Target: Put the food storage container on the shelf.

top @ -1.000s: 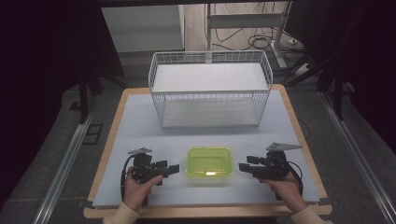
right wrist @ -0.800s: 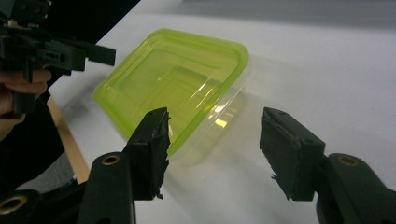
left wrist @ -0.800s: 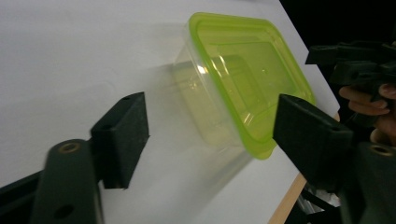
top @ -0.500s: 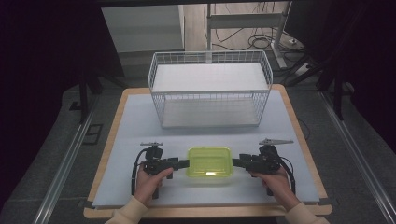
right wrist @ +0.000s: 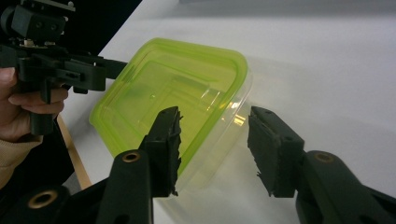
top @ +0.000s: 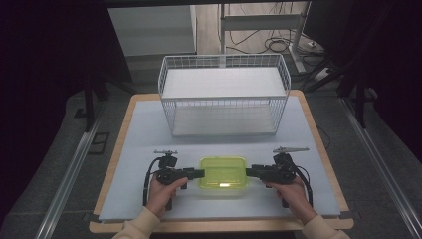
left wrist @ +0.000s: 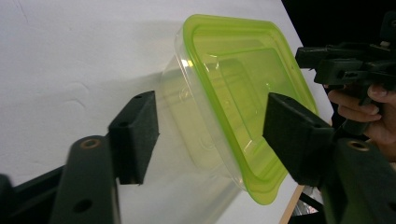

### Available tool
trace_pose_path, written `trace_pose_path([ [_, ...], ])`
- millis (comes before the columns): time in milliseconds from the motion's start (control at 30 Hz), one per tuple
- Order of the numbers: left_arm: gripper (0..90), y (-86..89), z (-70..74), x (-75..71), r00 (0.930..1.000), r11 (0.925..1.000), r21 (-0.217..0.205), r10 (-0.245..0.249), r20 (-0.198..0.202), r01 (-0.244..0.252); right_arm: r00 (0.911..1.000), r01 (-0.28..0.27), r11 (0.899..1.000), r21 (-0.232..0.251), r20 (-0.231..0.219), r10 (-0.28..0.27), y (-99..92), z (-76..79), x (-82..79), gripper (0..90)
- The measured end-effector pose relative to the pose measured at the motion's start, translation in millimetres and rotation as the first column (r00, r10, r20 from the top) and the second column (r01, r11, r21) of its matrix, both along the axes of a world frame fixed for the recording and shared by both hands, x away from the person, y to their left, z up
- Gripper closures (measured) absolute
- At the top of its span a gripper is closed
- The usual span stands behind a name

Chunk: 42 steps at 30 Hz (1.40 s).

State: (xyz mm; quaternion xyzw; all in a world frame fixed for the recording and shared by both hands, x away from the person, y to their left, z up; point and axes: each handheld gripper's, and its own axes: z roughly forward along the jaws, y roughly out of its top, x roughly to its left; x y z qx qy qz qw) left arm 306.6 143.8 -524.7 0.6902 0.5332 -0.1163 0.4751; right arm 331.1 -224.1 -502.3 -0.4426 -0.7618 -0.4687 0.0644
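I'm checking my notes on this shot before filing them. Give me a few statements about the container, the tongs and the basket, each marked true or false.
1. The container has a yellow-green lid. True.
2. The container sits inside the wire basket. False: it rests on the table mat, nearer the person than the basket.
3. The left tongs and right tongs are at opposite ends of the container. True.
4. The left tongs' pads are clamped tight on the container. False: the jaws have been closing, but in the left gripper view gaps remain between pads and container.
5. The wire basket is full of items. False: nothing lies in it.
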Motion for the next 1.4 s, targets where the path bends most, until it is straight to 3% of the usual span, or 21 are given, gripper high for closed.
trace_pose_path([
  [400, 59.4, -6.1, -5.0, 1.1, 0.9980, 0.9980, -0.032, -0.055, -0.031, 0.054, 0.9988, -0.009, 1.000, 0.020, -0.048, 0.010, 2.9, -5.4, 4.9, 69.3],
  [600, 65.4, -5.5, -5.9, 1.2, 0.9980, 0.9983, -0.026, -0.053, -0.034, 0.052, 0.9975, -0.005, 0.999, 0.031, -0.071, 0.008, 2.9, -6.7, 8.0, 66.9],
  [1033, 68.3, -4.3, -5.7, 0.7, 0.9979, 0.9982, -0.024, -0.055, -0.034, 0.054, 0.9977, -0.001, 1.000, 0.017, -0.068, 0.002, 3.6, -3.5, 7.0, 71.4],
  [1167, 68.4, -4.3, -5.8, 0.7, 0.9979, 0.9982, -0.024, -0.055, -0.033, 0.055, 0.9968, 0.000, 1.000, 0.018, -0.080, 0.002, 3.5, -3.4, 7.3, 70.7],
  [1233, 68.4, -4.3, -5.7, 0.6, 0.9980, 0.9982, -0.024, -0.056, -0.032, 0.055, 0.9953, -0.002, 1.000, 0.027, -0.097, 0.005, 3.5, -5.9, 8.9, 65.8],
  [1400, 69.0, -5.2, -5.4, 0.5, 0.9980, 0.9981, -0.023, -0.058, -0.026, 0.058, 0.9922, -0.022, 0.999, 0.034, -0.122, 0.026, 6.9, -11.0, 9.9, 67.5],
])
